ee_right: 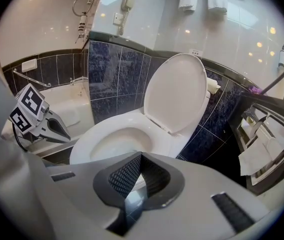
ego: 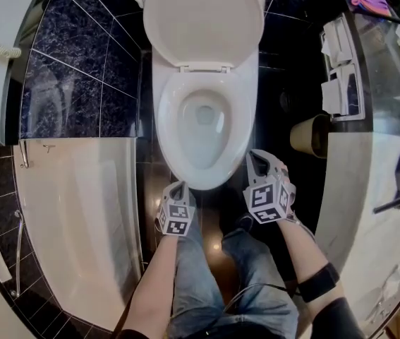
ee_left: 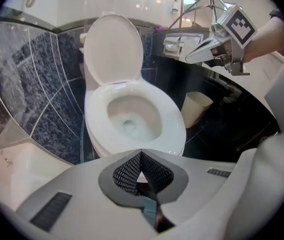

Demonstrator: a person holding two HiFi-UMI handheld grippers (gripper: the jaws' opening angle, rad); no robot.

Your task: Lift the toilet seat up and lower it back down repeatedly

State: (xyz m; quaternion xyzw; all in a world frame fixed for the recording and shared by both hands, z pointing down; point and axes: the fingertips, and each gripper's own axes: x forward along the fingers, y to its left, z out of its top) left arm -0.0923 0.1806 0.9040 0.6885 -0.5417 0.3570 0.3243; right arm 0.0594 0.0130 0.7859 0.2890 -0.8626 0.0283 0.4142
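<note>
Left gripper [ego: 178, 187], right gripper [ego: 257, 159]: jaws together, empty, lower centre.
Risk: closed tips could skid off the smooth toilet seat [ego: 166, 119], dropping it.

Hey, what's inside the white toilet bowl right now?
Inside the white ceramic toilet bowl only a pool of clear water shows, with nothing floating. The space beneath the rim is hidden.
</note>
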